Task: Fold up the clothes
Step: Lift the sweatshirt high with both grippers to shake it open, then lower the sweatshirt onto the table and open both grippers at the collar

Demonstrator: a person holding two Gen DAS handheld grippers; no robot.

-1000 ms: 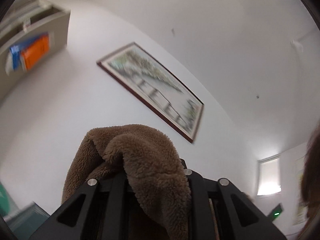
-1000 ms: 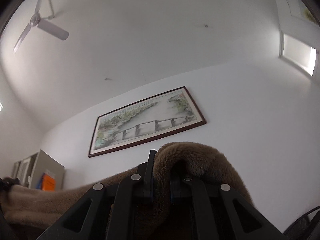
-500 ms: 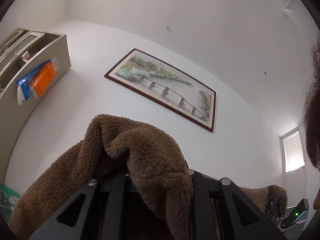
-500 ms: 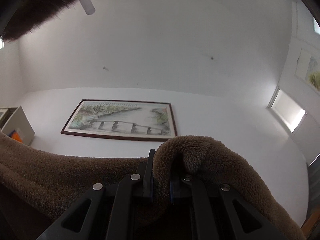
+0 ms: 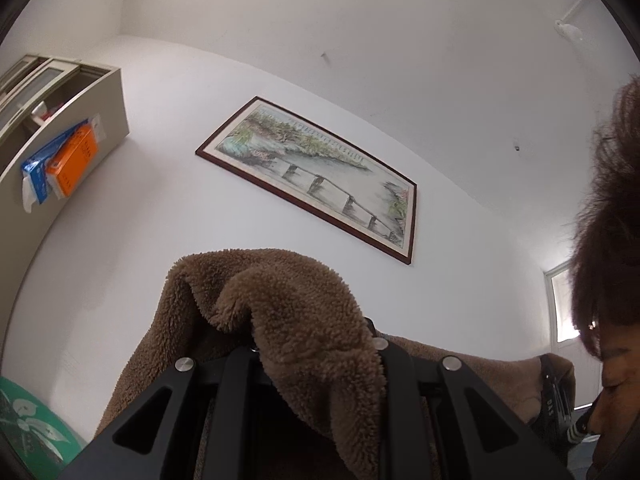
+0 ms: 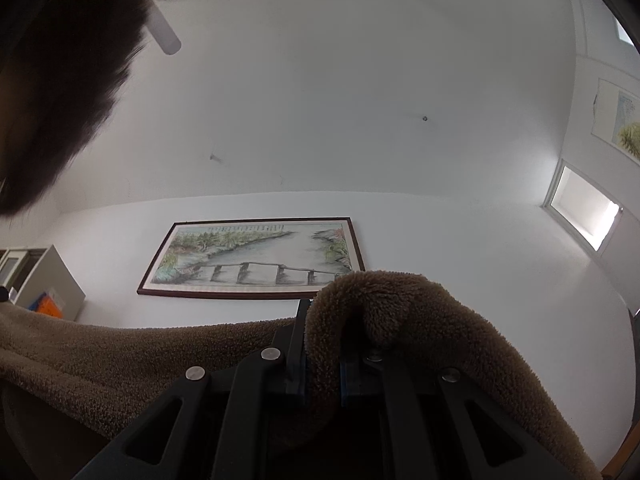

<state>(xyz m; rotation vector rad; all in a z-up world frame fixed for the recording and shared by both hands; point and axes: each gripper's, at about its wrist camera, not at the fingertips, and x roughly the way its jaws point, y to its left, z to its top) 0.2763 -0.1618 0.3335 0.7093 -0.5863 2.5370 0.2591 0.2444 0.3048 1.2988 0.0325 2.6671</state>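
Observation:
A brown fleece garment [image 5: 288,312] is held up in the air between both grippers, which point up toward the wall and ceiling. My left gripper [image 5: 316,344] is shut on one bunched edge of it; the fleece folds over the fingers and hides the tips. My right gripper [image 6: 324,344] is shut on another edge of the fleece garment [image 6: 400,312], which bulges above the blue pads and stretches away to the left as a taut band. In the left wrist view the right gripper [image 5: 556,396] shows at the lower right, with fleece running toward it.
A person's head [image 5: 608,240] is close at the right edge of the left view and hair [image 6: 60,80] fills the upper left of the right view. A framed painting [image 5: 316,176] hangs on the white wall. A grey cabinet [image 5: 60,128] with boxes stands left. A window [image 6: 584,208] is at right.
Both grippers have swung sideways with the garment, so the painting has shifted in each view. The person's head has come into both views. The fleece now stretches between the grippers.

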